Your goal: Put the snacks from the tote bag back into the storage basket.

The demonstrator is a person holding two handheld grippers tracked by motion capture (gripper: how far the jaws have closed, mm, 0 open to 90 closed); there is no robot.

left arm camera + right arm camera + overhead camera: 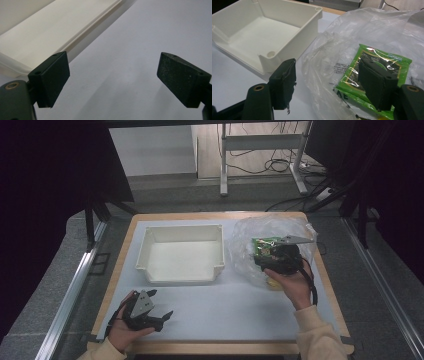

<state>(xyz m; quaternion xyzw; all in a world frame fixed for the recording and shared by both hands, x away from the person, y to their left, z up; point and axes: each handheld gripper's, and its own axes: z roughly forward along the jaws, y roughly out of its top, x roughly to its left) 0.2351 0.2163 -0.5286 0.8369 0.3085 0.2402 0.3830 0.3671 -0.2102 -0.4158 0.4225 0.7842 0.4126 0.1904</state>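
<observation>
Left tongs [161,318] gape wide and hold nothing, low over the near-left bench [225,305], near the white bin [181,254]. Right tongs [266,256] stand wide at the clear bag [250,240], one pad before the green packet [374,75] inside

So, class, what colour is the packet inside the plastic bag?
Green, with dark print; the packet shows best in the right gripper view.

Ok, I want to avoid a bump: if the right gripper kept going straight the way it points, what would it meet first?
Probably the clear plastic bag, with the green packet inside it; the right gripper has open jaws on either side of the crumpled film, though depth is unclear.
</observation>
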